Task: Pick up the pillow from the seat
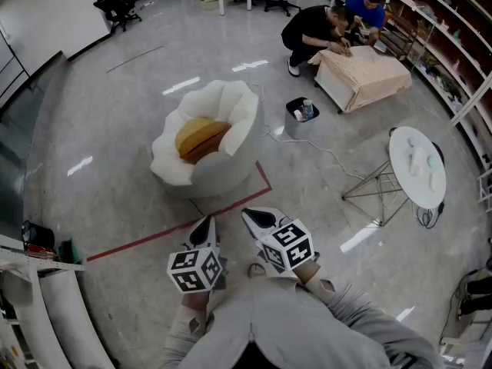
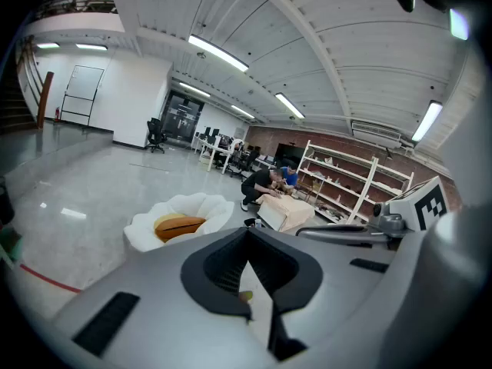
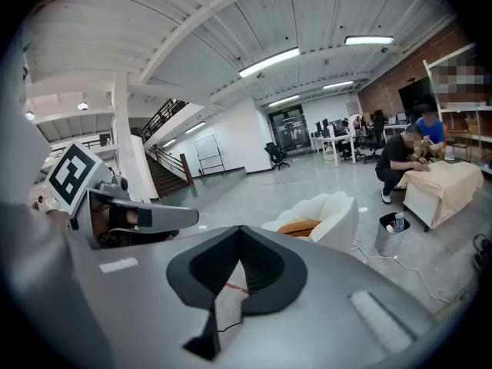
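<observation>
The glossy grey floor (image 1: 115, 129) takes up most of the head view. On it, just inside the corner of a red tape line (image 1: 154, 237), stands the white petal-shaped seat (image 1: 173, 164). The pillow (image 1: 201, 138), a rounded orange and yellow cushion, lies in the middle of the seat's hollow, ringed by the raised petals, with nothing touching it. Both tools hang close to the person's body, well apart from the seat. The left gripper (image 1: 206, 225) has its jaws pressed together with nothing between them, and so does the right gripper (image 1: 255, 220); each gripper view looks over its closed tips at the seat across bare floor. So the approach looks not yet begun. The first risk I see is arriving with the jaws closed, which would shove the pillow deeper into the hollow instead of taking it. The pillow looks soft and bulging, so a shallow pinch may catch only a fold of its cover and slip. A jaw coming in low over the rim could also snag a petal and drag the seat. A thin cable (image 1: 323, 152) trails over the floor from the seat's right edge and could trip a careless step.
</observation>
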Available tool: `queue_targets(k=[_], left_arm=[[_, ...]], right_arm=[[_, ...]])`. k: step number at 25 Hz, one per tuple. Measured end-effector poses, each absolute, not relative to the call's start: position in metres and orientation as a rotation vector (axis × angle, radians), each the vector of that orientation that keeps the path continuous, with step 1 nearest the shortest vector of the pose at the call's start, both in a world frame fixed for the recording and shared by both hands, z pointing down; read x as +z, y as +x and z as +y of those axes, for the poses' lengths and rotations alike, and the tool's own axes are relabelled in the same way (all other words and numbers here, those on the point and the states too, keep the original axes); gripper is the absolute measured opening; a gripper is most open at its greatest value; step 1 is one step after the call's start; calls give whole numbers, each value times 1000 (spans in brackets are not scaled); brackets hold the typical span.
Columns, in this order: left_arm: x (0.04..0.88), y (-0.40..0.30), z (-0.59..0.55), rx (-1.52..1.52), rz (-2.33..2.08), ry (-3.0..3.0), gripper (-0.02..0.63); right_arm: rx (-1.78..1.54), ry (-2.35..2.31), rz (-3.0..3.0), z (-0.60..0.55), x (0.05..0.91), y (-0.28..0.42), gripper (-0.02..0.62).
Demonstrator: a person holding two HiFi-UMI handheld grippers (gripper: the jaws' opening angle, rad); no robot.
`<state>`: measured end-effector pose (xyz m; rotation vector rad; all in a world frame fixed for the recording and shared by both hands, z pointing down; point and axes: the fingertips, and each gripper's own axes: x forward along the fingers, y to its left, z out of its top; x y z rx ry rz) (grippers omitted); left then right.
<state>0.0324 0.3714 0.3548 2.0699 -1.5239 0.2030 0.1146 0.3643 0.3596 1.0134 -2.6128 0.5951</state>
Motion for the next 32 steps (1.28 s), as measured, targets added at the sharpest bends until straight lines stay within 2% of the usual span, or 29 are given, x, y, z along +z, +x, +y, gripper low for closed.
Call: queue_targets(k=[22,32], left_arm=[[362,26,368,225,-1592,1991,6],[370,33,325,248,-1546,2017,6]], right_arm=[[681,1008,-2652,350,359,123,0],[680,1037,-2622,311,366,126,0]])
